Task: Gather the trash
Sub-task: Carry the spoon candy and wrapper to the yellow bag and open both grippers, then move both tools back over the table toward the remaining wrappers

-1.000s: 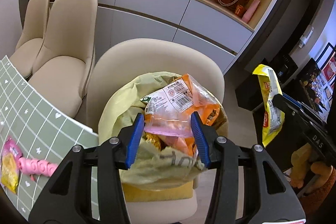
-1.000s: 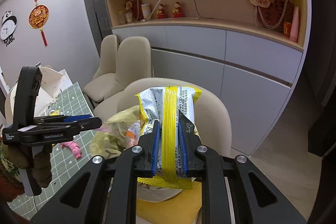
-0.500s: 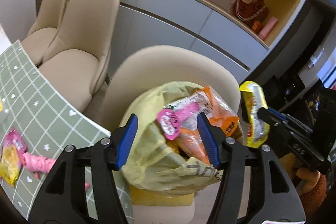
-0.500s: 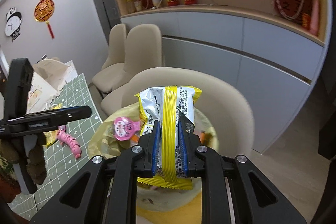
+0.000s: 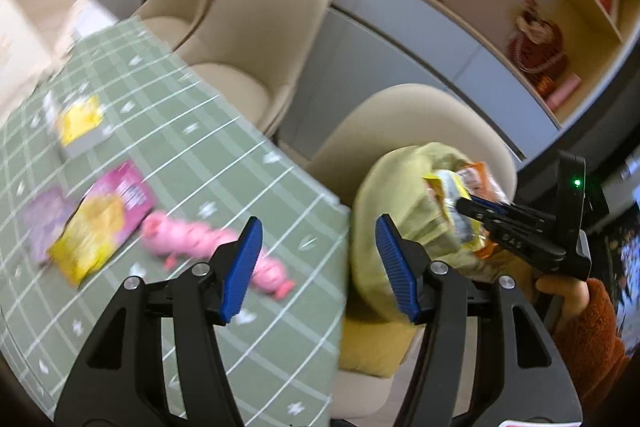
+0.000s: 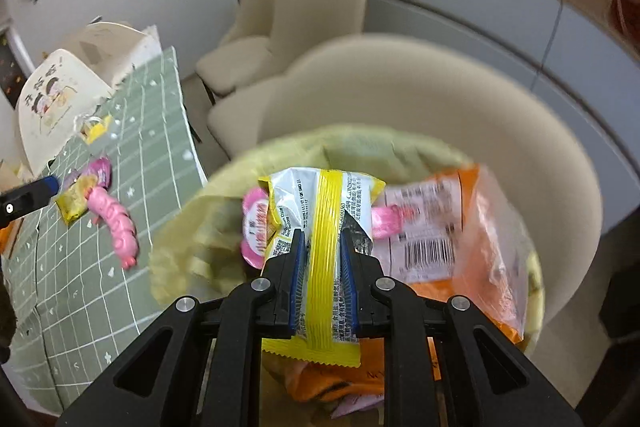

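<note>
Change noted: the left gripper (image 5: 318,263) has let go of the orange snack packet it pinched a moment ago and swung off the bag toward the worktop (image 5: 192,163); its blue ribbed fingers (image 5: 240,263) now stand spread with nothing between them. The right gripper (image 6: 322,279) has carried the yellow-striped wrapper (image 6: 326,227) down over the bag's mouth. Reading: one item delivered, a second about to be, left side free for the next pick.

Item 1. Yellow-striped wrapper: crinkled foil film, silver with a yellow centre band, serrated lower edge. Pinched flat between the right fingers, sticking out above and below them.

Item 2. Trash bag (image 6: 224,195): thin, soft olive-yellow plastic, slack and wrinkled, mouth open directly beyond the right fingertips; seated on a beige padded chair (image 6: 460,99).

Item 3. Orange snack packet (image 6: 460,227): glossy translucent film with a white barcode label, lying in the bag to the right of the right fingers.

Item 4. Pink round-topped sachet (image 6: 256,227): in the bag, just left of the held wrapper.

Item 5. Pink segmented piece (image 5: 200,239): soft-looking, worm-shaped, on the worktop just beyond the left fingertip; blurred, so possibly a toy, not litter.

Item 6. Pink-and-yellow flat packet (image 5: 104,219): on the checked green cloth, further left.
</note>
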### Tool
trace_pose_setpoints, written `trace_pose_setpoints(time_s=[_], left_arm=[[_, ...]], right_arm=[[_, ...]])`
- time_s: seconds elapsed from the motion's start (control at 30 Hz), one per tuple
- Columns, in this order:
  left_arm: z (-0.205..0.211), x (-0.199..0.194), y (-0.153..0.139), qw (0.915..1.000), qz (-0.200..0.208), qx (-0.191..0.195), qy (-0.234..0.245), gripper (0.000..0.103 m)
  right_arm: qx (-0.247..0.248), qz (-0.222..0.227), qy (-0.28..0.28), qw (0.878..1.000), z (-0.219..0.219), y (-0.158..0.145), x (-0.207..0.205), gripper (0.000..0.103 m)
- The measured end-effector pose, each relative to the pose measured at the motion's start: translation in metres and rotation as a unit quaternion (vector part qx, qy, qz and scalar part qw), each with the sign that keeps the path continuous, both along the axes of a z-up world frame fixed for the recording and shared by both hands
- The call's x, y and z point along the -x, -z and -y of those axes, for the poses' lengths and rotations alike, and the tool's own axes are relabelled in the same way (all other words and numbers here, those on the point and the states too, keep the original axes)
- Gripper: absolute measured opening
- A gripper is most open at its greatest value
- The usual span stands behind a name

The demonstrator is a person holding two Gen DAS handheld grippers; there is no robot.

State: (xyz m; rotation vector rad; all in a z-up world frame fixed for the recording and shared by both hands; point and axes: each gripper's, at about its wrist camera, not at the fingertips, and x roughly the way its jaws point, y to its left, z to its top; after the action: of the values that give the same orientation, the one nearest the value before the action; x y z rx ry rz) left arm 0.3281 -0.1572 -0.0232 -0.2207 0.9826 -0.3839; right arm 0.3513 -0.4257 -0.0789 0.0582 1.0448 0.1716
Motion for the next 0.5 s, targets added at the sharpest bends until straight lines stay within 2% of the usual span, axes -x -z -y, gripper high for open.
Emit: trace_pose_setpoints(time_s=[0.13, 0.27, 0.37, 0.5], left_arm=[[-0.024, 0.009, 0.015, 0.9995, -0.024, 0.007, -0.021, 0.056], [-0.035, 0.021, 0.016, 0.9996, -0.024, 0.007, -0.015, 0.056], [-0.042, 0.031, 0.010, 0.9998, -0.017, 0.005, -0.005, 0.056], [-0.050, 0.045, 0.000, 1.0000, -0.007, 0.001, 0.007, 0.056]], right_arm=[[0.006, -0.037, 0.002, 0.999, 0.001, 0.016, 0.009, 0.018], [0.002, -0.023, 0.016, 1.000, -0.002, 0.015, 0.022, 0.019], [-0.007, -0.006, 0.021, 1.000, -0.005, 0.005, 0.033, 0.042], [0.008, 0.031, 0.043, 0.999, -0.009, -0.019, 0.047, 0.044]])
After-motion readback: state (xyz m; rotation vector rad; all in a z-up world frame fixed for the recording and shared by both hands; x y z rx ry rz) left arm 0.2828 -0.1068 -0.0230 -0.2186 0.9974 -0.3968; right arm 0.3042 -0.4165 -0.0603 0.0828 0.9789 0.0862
